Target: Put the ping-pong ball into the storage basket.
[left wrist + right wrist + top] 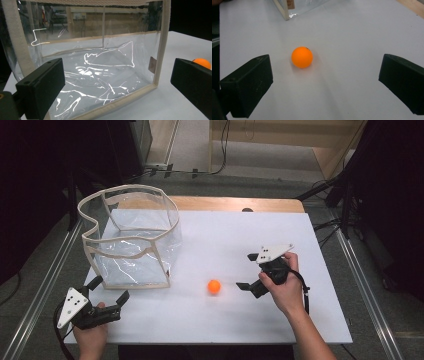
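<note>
Orange ball [214, 286] round, no long axis, right gripper [248, 270] wide open, empty, facing it

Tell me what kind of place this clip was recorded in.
Probably a lab or workshop set up for recording. A white table stands on grey carpet between metal rails, with cables trailing across the floor behind. On the table are just a clear bag and an orange ball, laid out like test props.
</note>
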Action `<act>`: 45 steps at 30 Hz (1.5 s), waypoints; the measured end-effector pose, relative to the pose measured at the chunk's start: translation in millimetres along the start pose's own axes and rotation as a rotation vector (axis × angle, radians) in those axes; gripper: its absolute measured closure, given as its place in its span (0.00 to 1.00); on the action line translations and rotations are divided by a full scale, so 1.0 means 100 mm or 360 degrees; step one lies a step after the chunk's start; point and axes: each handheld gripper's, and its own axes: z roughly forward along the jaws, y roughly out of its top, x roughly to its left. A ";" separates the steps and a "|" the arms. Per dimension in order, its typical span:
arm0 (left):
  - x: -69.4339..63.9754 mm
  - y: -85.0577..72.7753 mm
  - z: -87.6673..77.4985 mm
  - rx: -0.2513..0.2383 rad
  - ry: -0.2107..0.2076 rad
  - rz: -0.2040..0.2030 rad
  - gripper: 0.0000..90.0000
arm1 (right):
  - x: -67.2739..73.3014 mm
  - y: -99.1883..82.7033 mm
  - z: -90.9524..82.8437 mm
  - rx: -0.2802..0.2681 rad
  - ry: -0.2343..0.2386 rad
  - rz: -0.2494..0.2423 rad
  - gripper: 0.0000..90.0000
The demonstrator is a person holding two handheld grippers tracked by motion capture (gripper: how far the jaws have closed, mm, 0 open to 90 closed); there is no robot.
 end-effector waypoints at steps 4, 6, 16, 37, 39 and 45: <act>0.00 0.00 0.00 0.0000 -0.0002 0.0000 0.00 | 0.00 0.01 0.03 0.0011 0.0011 -0.0005 0.00; 0.00 0.00 0.00 0.0000 0.0000 0.0000 0.00 | 0.01 0.02 0.04 0.0024 0.0015 -0.0005 0.00; 0.00 0.00 0.00 0.0000 -0.0001 -0.0004 0.00 | 0.03 0.09 0.16 0.0089 0.0058 -0.0037 0.00; 0.01 0.00 -0.01 0.0002 -0.0005 -0.0006 0.00 | 0.12 0.24 0.39 0.0219 0.0131 -0.0126 0.00; 0.01 0.00 0.00 0.0001 -0.0005 -0.0007 0.00 | 0.13 0.24 0.40 0.0224 0.0133 -0.0127 0.00; 0.01 0.00 -0.01 0.0001 -0.0006 -0.0007 0.00 | 0.17 0.26 0.49 0.0290 0.0174 -0.0148 0.00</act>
